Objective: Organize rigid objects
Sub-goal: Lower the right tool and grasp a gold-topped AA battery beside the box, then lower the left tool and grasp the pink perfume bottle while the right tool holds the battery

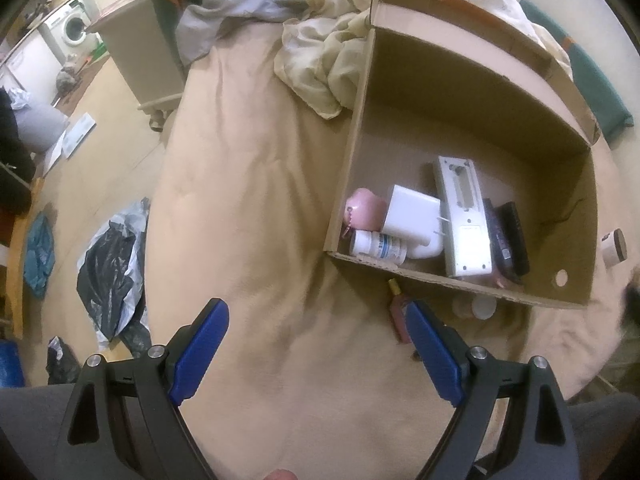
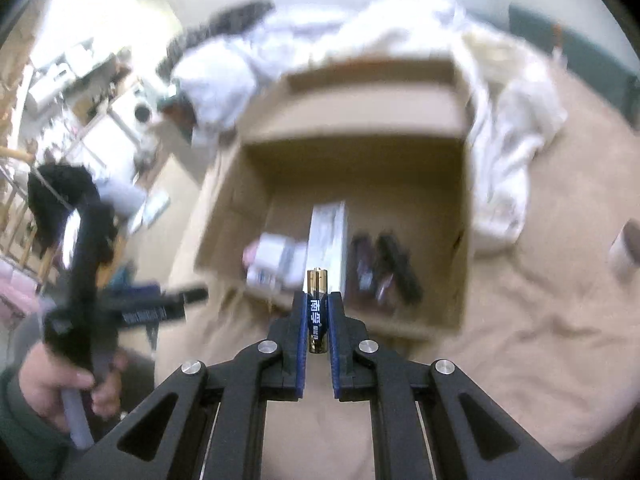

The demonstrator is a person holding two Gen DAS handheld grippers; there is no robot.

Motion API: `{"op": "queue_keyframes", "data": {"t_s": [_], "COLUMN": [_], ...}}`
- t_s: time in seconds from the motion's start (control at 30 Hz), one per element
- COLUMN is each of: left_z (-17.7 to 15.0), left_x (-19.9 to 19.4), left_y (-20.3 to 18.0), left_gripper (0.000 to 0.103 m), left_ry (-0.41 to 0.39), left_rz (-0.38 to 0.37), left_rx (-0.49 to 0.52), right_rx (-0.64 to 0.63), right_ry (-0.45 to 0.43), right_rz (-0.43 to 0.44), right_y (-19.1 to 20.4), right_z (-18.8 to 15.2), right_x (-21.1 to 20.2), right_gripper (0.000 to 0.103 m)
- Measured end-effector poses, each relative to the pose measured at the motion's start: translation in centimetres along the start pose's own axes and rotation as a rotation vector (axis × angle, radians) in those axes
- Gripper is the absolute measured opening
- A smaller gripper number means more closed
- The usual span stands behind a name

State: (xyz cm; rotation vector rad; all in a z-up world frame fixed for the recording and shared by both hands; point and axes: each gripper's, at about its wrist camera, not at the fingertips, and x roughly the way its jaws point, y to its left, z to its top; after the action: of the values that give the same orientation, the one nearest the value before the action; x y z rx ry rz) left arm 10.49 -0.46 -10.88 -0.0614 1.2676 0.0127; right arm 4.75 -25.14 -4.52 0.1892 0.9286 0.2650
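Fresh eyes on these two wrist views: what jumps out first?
The battery pinched in the right gripper, pointing at the open cardboard box on the bed. Inside the box sit a pink item, a white charger and a long white device. The left gripper hangs open and empty over the blanket.

Left gripper (image 1: 316, 322) fingers spread wide apart; right gripper (image 2: 318, 300) fingers pinched nearly together.
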Motion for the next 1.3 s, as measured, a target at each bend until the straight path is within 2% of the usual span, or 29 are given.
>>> {"op": "queue_keyframes", "data": {"t_s": [0.13,0.23,0.37,0.57,0.67,0.77,0.93,1.13,1.2,1.3], "left_z": [-0.4,-0.7,-1.1,-1.0,-1.0,-0.9,-0.5,-1.4,-1.4,-1.4], "left_x": [0.6,1.2,2.2,3.5,4.1,5.2,8.1,10.9,10.9,10.6], "left_y": [-0.7,-1.3,-2.8,-5.1,-5.8,-6.5,-6.6,-7.4,-7.1,-6.7], "left_gripper": [0.089,0.089,0.089,0.089,0.089,0.089,0.089,0.089,0.086,0.067], "left_ry": [0.007,0.006,0.014,-0.002,-0.011,0.011,0.08,0.116,0.109,0.097], "left_rz": [0.013,0.043,0.082,0.113,0.116,0.08,0.004,0.045,0.041,0.047], "left_rx": [0.034,0.067,0.126,0.197,0.201,0.19,0.095,0.102,0.077,0.066], "right_rx": [-0.012,0.044,0.033,0.055,0.095,0.126,0.145,0.174,0.178,0.186], "right_ry": [-0.071,-0.048,-0.064,-0.04,-0.016,-0.009,-0.003,0.011,0.014,0.019], "right_rz": [-0.028,0.003,0.026,0.042,0.059,0.071,0.076,0.077,0.075,0.074], "right_y": [-0.5,-1.2,-1.1,-1.8,-2.6,-3.3,-3.7,-4.3,-4.5,-4.6], "right_z": [0.3,0.3,0.4,0.1,-0.1,-0.1,0.2,0.2,0.2,0.1], "right_x": [0.5,1.7,1.3,1.5,1.8,1.9,2.3,2.6,2.7,2.8], "right_gripper": [0.011,0.011,0.011,0.011,0.011,0.011,0.011,0.011,0.011,0.011]}}
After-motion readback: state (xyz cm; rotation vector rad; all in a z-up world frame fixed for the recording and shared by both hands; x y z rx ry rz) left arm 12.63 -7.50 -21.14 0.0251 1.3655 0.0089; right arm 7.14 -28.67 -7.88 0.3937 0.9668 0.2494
